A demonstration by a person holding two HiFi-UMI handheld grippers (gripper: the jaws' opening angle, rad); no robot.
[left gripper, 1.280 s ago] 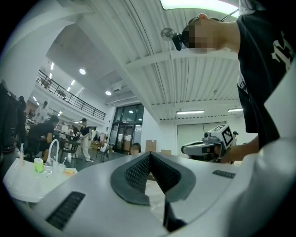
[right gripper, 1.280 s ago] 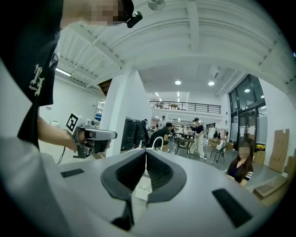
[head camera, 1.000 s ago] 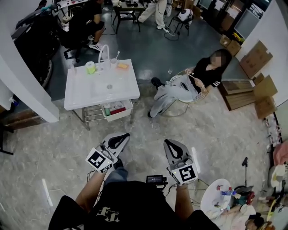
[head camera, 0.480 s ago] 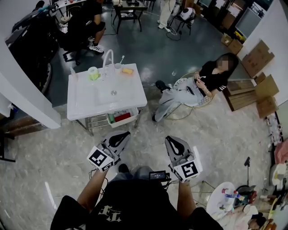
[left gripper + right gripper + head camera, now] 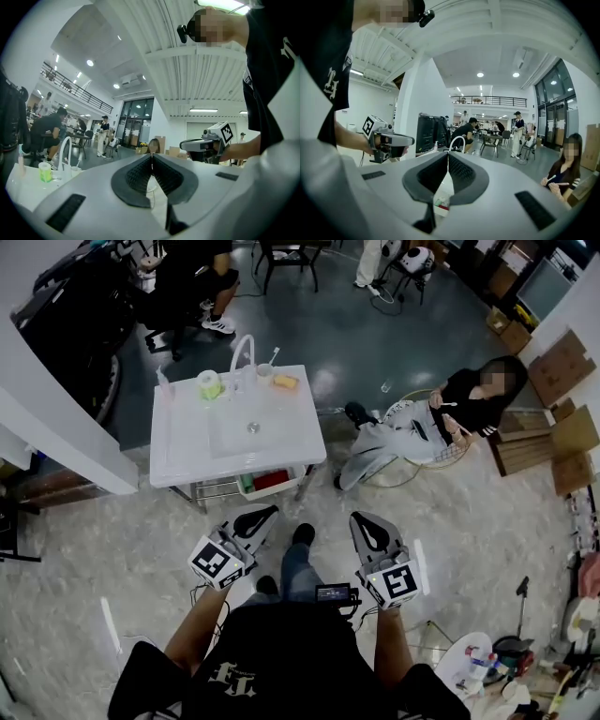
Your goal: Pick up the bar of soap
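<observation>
- Soap bar (image 5: 285,382) is lying on the white sink unit (image 5: 183,451).
- Left gripper (image 5: 270,511) and right gripper (image 5: 360,517) are hovering well short of it, jaws pressed together, empty.

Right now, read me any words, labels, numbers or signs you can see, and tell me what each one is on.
Nothing here reads as words or numbers.
White ornate print on the black shirt: too blurred to read.
Cubes on the left gripper and right gripper: square black-and-white markers, patterns only, no words.
Labels on the bottles at the lower right of the head view: too small to read.
</observation>
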